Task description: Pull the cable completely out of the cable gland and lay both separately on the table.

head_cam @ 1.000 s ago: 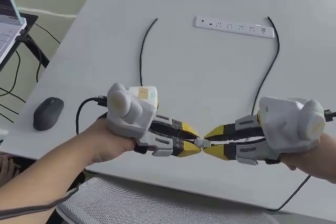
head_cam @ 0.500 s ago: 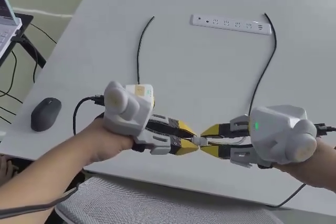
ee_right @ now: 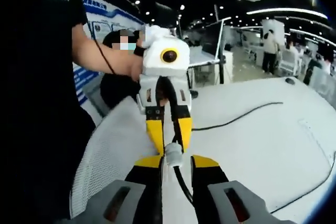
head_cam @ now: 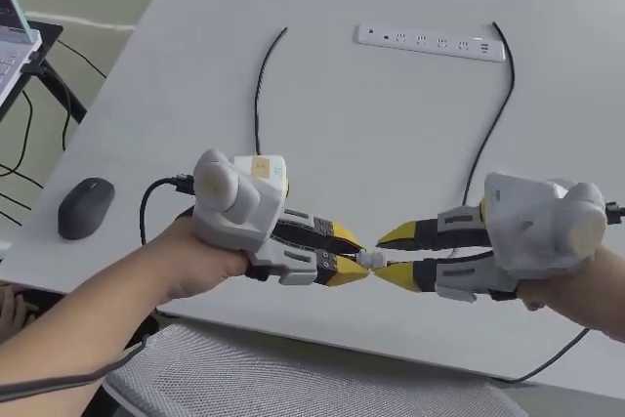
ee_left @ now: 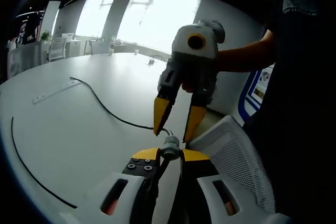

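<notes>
1. The desk (head_cam: 391, 144) is plain white.
2. The cable gland (head_cam: 369, 260) is light grey, and the cable (ee_right: 182, 181) in it is black.
3. The left gripper (head_cam: 363, 263) and right gripper (head_cam: 381, 258) are white, and their fingers (head_cam: 344, 237) are yellow with black behind.
4. The power strip (head_cam: 430, 43), far behind the cable gland, is white.
5. The mouse (head_cam: 85, 207), left of the cable gland, is dark grey.

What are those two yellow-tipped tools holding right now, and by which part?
The left gripper pinches the grey cable gland by its body; the right gripper is open, holding nothing.
</notes>
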### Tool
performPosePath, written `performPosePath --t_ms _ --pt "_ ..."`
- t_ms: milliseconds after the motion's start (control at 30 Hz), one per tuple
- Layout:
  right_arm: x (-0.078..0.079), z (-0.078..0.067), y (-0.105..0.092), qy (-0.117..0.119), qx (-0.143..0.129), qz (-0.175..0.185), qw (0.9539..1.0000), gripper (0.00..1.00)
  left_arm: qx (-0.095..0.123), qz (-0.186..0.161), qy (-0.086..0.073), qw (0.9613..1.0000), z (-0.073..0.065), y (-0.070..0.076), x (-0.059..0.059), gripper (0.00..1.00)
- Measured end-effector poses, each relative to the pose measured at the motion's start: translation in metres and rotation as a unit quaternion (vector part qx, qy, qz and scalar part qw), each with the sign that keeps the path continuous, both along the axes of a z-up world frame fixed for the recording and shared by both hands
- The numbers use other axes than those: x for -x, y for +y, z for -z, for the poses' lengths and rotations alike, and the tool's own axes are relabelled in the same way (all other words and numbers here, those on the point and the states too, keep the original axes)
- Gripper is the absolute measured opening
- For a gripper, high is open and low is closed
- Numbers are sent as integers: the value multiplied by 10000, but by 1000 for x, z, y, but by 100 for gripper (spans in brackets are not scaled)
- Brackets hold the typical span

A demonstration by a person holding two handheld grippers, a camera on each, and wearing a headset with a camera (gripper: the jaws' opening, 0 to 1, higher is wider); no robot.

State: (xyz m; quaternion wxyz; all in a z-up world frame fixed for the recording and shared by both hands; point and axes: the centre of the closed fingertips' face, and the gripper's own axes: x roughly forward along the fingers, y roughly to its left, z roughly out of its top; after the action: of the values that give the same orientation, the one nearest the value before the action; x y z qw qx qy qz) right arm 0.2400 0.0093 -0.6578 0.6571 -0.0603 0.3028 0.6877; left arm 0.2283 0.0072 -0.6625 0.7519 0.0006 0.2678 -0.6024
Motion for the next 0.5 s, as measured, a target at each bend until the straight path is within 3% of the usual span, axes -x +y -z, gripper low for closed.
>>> performPosePath --t_ms 33,67,167,200,233,300,367,433,467,500 --pt "0 -1 -1 278 -75 6 9996 20 -7 15 -32 10000 0 0 1 15" --pt "3 -4 -2 765 -264 -38 9967 21 -19 24 -62 10000 1 0 1 15" --pt "-4 -3 -4 1243 -289 151 9917 14 -19 30 -126 9999 0 1 -1 15" --pt "-1 -6 -3 1800 -369 193 9828 16 -8 36 -150 9999 0 1 -1 15" --pt "1 -5 -4 2207 -352 210 9745 19 0 56 -178 9998 -1 0 -1 15" --pt "5 -3 -5 2690 -355 103 9624 24 -24 105 -267 9996 -1 0 -2 15" --pt "8 -3 -4 2845 -378 4 9579 22 -38 121 -282 9995 0 0 -2 15" --pt "11 -2 -3 3273 -346 47 9443 20 -66 151 -350 9993 1 1 -2 15" --pt "12 -2 -3 3393 -345 37 9400 20 -76 158 -356 9992 1 1 -2 15" --pt "10 1 -2 3349 -349 41 9416 19 -91 173 -385 9991 0 0 -1 15"
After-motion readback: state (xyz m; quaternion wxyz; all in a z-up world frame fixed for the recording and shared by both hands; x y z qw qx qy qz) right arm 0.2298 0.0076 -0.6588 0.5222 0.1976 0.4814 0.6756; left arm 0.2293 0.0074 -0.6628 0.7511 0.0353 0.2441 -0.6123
